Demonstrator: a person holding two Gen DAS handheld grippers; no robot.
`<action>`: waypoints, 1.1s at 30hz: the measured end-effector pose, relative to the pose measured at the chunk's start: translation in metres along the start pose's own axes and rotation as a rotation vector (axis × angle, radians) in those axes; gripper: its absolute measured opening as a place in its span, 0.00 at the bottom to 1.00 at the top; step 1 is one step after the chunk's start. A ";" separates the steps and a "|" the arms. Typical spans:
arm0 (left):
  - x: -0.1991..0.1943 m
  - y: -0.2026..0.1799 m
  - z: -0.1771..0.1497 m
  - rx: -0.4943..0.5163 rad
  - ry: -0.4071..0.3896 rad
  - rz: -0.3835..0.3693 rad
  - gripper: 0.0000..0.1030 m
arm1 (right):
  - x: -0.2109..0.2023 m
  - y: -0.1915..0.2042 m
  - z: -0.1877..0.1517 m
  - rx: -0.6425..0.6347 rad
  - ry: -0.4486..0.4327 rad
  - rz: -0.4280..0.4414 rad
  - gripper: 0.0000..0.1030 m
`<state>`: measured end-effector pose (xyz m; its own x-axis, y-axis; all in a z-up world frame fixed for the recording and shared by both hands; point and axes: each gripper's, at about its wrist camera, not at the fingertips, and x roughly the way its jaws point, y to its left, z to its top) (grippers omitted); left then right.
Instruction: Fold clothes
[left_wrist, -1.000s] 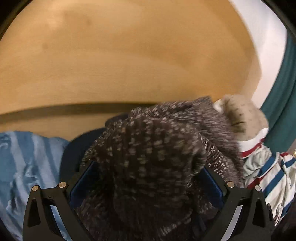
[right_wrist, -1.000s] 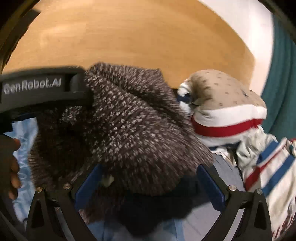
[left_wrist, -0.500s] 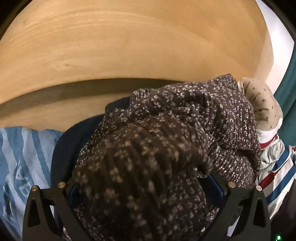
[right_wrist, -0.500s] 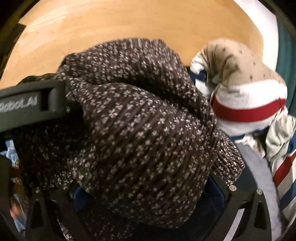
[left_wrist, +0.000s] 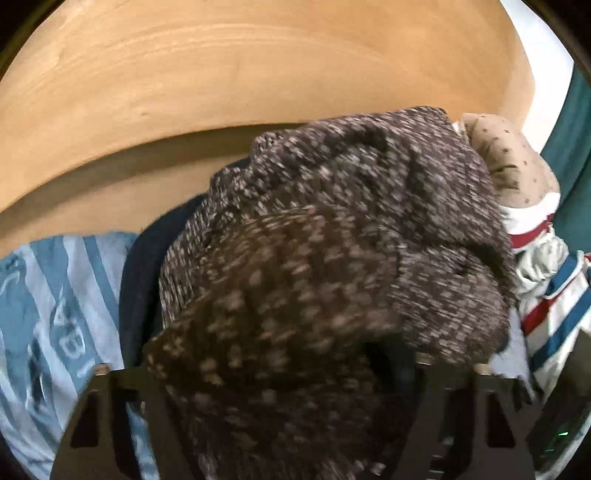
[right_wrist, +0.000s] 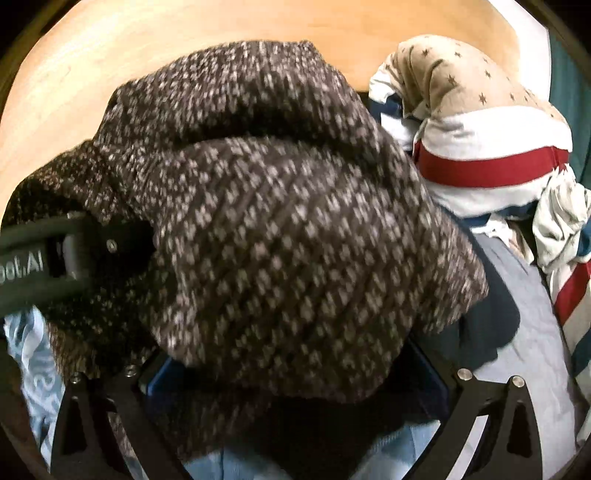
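Fingers of both the left gripper (left_wrist: 291, 398) and right gripper (right_wrist: 295, 373) look clenched on the speckled knit (right_wrist: 288, 221); lift it toward twelve o'clock, level and clear of the pile

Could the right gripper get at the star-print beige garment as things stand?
Probably not yet. The right gripper is buried under the brown speckled knit, apparently full. The star-print beige garment lies uncovered to the right, so reaching it means dropping the knit first.
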<state>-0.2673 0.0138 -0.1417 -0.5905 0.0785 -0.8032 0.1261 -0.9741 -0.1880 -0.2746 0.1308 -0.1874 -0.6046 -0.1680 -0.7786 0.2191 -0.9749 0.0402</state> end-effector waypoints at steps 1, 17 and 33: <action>-0.004 0.000 -0.004 -0.011 0.016 -0.012 0.46 | -0.001 0.001 -0.003 -0.003 0.018 0.003 1.00; -0.093 -0.022 -0.112 -0.106 0.226 -0.102 0.22 | -0.126 0.018 -0.080 -0.125 0.108 0.000 0.99; -0.202 0.093 -0.179 -0.202 0.286 -0.142 0.18 | -0.248 0.023 -0.125 -0.070 0.044 0.099 1.00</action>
<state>0.0065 -0.0541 -0.0987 -0.3709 0.2932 -0.8812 0.2305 -0.8901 -0.3931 -0.0242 0.1683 -0.0716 -0.5433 -0.2544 -0.8001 0.3299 -0.9410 0.0752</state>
